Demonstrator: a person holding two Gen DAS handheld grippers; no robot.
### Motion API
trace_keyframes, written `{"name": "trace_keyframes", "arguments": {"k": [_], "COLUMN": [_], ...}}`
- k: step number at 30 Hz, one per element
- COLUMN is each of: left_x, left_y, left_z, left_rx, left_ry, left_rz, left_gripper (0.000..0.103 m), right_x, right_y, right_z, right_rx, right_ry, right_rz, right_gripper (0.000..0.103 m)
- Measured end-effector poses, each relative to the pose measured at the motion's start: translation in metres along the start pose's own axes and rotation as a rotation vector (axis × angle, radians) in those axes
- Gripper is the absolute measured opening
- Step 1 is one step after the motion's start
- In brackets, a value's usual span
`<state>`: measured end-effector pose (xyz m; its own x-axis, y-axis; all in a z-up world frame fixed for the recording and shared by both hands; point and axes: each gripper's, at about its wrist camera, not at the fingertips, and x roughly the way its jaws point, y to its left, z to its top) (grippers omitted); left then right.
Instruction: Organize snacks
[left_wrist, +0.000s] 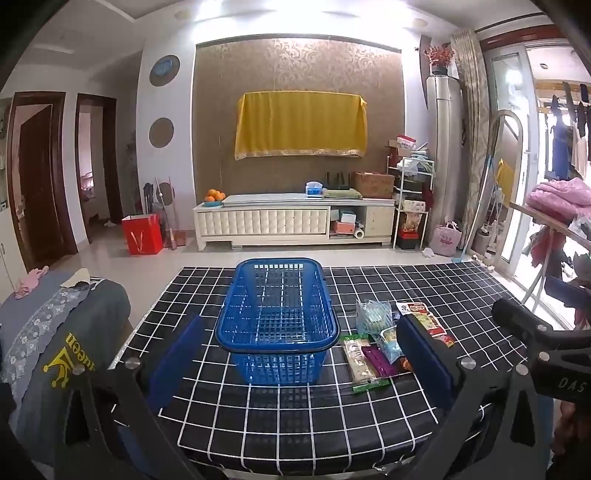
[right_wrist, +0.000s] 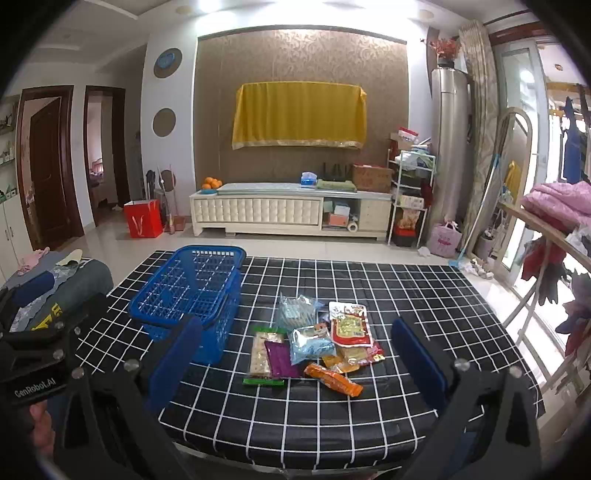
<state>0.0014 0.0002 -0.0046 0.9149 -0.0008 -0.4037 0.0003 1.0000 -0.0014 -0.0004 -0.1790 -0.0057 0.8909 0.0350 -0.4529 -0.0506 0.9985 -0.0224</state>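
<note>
both claws hang low over the near edge of the counter (right_wrist: 332, 413), tipped slightly downward. the left claw (left_wrist: 301, 363) is spread wide with nothing between its pads; the right claw (right_wrist: 295, 363) is likewise spread and empty. past them, one pile of about seven snack packets (right_wrist: 317, 341) lies at centre. one empty blue basket (right_wrist: 192, 291) stands at ten o'clock of the pile.
</note>
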Motion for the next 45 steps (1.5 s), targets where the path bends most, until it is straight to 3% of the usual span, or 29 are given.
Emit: {"name": "trace_keyframes", "arguments": {"k": [45], "left_x": [0.0028], "left_y": [0.0055], "left_z": [-0.0066], "left_rx": [-0.024], "left_ry": [0.054], "left_rz": [-0.015], "left_gripper": [0.103], "right_x": [0.0088], "right_y": [-0.0024], "right_z": [-0.0021], "right_rx": [0.014], "right_ry": [0.065], "right_rz": [0.019], "right_gripper": [0.103]}}
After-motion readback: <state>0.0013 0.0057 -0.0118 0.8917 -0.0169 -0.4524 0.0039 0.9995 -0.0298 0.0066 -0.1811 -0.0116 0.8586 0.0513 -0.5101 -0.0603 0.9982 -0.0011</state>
